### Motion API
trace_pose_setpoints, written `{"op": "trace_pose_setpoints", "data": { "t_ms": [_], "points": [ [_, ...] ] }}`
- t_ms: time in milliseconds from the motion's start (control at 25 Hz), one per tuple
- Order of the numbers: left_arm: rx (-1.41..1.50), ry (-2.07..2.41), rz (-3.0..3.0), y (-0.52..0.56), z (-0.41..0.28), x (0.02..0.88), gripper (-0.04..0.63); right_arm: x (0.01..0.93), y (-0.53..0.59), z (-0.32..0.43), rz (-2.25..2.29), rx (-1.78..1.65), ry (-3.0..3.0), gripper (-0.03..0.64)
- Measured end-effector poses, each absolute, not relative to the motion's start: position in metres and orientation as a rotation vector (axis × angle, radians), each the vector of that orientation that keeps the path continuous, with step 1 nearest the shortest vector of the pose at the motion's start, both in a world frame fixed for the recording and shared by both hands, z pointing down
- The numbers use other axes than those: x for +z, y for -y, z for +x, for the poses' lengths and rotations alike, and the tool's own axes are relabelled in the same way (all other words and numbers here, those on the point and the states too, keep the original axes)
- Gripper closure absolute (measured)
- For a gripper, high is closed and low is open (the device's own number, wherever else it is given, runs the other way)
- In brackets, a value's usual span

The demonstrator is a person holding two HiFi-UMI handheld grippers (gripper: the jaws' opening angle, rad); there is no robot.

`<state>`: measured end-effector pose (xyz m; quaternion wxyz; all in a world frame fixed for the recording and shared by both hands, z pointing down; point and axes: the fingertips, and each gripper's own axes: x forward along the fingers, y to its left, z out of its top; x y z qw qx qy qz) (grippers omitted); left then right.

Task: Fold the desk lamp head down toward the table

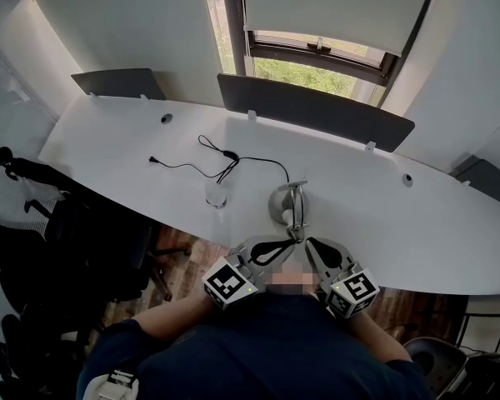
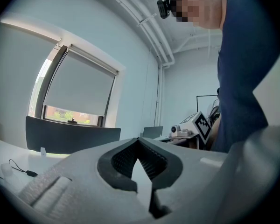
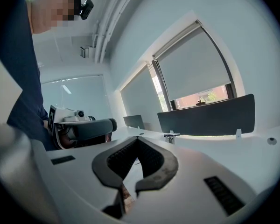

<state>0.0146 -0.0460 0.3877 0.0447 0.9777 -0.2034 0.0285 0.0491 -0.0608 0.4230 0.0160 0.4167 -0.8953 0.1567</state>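
While the left gripper [image 1: 285, 243] and right gripper [image 1: 310, 243] are hovering shut and empty just short of the lamp [image 1: 283, 205], a closed-jaw push is risking slipping off and tipping the lamp toward the glass [image 1: 217, 195] beside it.

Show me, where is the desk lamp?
In the head view, the desk lamp stands by the white table's near edge, just right of a clear glass, with a black cable behind.
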Motion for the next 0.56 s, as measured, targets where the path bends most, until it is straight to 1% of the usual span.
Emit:
{"op": "trace_pose_setpoints", "data": {
  "t_ms": [560],
  "points": [
    [0.075,0.603,2.989,0.0469,0.0216,0.3872,0.589,0.4251,0.0602,0.0528,1.294,0.513,2.785,0.607]
  ]
}}
